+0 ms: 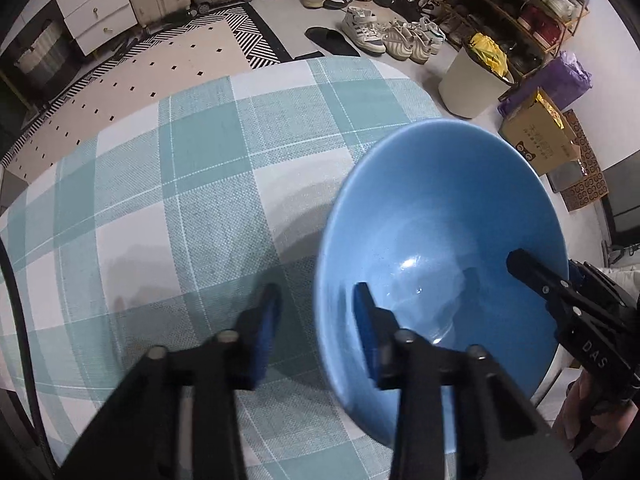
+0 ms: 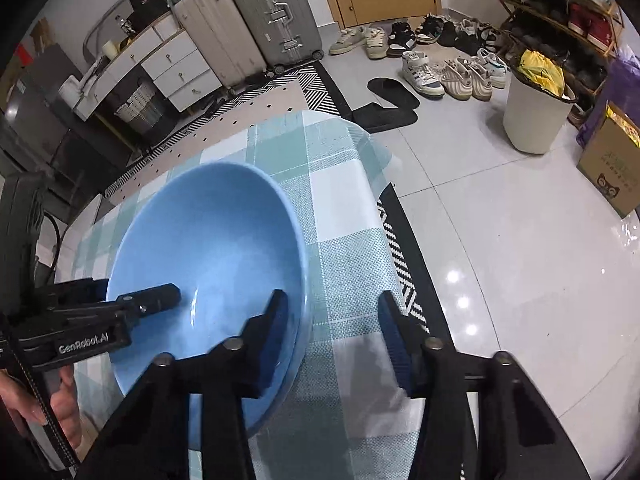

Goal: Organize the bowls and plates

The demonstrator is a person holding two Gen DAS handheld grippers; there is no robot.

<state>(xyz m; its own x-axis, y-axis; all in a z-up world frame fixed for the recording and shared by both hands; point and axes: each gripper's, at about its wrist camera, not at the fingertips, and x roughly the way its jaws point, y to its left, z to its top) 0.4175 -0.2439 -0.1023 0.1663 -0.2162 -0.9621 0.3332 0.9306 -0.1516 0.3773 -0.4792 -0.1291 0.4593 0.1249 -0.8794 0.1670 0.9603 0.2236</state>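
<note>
Left wrist view, surface: a table under a teal-and-white checked tablecloth (image 1: 192,184) is filling the frame, bare to the left.
Left wrist view, bowl: a blue bowl (image 1: 432,216) is sitting near the cloth's right edge.
Left wrist view, left gripper (image 1: 318,300): its fingers are straddling the bowl's near-left rim, one inside, one outside; the pads look short of the wall, though blur is making this uncertain.
Left wrist view, room: shoes (image 1: 384,36), a white bin (image 1: 468,88) and a cardboard box (image 1: 536,140) are lying beyond the table.
Right wrist view, right gripper (image 2: 332,308): its fingers are standing apart astride the bowl's (image 2: 208,232) right rim, the outer one clear.
Right wrist view, edges: the cloth is dropping off just right of the bowl onto open tiled floor (image 2: 500,240).
Right wrist view, room: suitcases (image 2: 256,28) are standing at the back.
</note>
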